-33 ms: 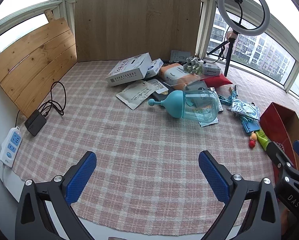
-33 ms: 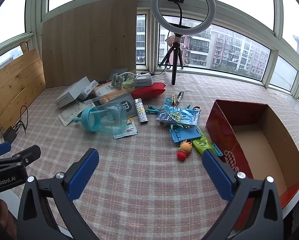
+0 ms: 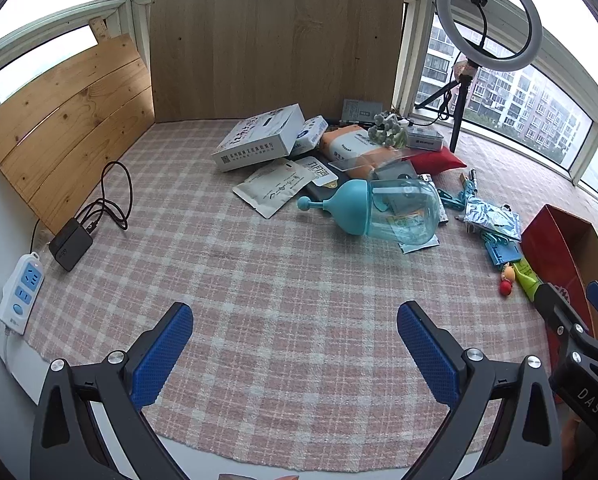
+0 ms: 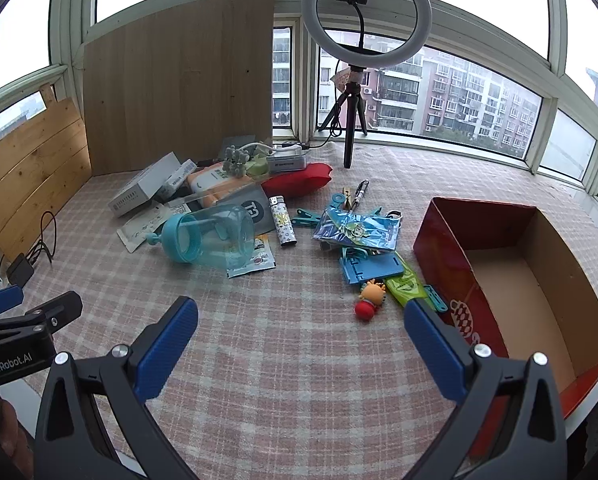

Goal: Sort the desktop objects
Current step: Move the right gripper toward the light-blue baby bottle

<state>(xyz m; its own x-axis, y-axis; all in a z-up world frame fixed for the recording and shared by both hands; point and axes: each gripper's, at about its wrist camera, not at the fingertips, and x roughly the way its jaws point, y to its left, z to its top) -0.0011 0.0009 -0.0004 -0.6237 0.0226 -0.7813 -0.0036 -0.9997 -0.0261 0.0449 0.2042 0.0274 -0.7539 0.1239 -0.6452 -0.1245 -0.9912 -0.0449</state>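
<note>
My left gripper (image 3: pixel 295 340) hangs with its blue-padded fingers spread wide and nothing between them, over the bare pink-and-white checked cloth (image 3: pixel 259 280). My right gripper (image 4: pixel 301 340) is the same: fingers released, gripping nothing, low over the near part of the cloth.

Much of the clutter is hard to read. The pale teal transparent bottle with a knobbed lid (image 4: pixel 209 240) lies on its side across a small printed sachet (image 4: pixel 259 260), hiding most of it. Behind it, the white flat cardboard box (image 3: pixel 259 140), the orange-and-white pack (image 3: pixel 347 146) and the red cushion-like pouch (image 4: pixel 299 180) overlap one another, and what lies under them I cannot make out. The silvery-blue foil packet (image 4: pixel 357 232) covers part of a blue plastic stand (image 4: pixel 369 268); the green tube (image 4: pixel 405 286) runs behind my right finger. A little orange-and-red toy figure (image 4: pixel 369 300) sits clear on the cloth, just beside the tube. The open red cardboard box with a brown inside (image 4: pixel 519 272) stands to the right, its near corner cut off by the edge of the view. In the left view only its corner shows, behind the other gripper.

Compared with the earlier frames, nothing has shifted: both grippers and every object sit as they did.
</note>
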